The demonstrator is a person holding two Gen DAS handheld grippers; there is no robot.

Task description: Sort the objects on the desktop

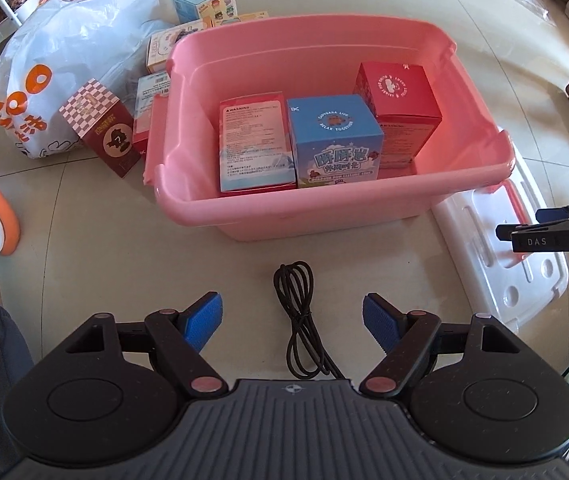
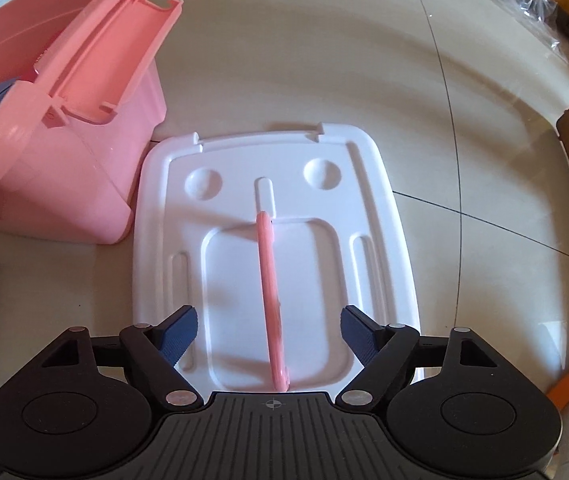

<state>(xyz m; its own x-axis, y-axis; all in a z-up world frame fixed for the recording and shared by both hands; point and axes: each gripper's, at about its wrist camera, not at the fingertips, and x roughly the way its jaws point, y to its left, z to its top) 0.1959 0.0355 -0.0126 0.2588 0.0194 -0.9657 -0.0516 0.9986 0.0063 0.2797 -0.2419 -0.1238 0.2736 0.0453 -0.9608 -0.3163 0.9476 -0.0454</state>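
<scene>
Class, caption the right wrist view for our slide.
Open right gripper poised over the white lid and its pink handle, beside the pink bin.

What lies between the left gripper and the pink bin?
A coiled black cable on the floor, ahead of the open left gripper and short of the bin; seen in the left wrist view.

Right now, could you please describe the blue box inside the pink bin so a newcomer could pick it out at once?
Find the pink bin on the pale floor; three boxes stand inside it. The blue box is the middle one, between a box showing a white warning label and a red box. It alone is blue, with a round emblem on top.
</scene>
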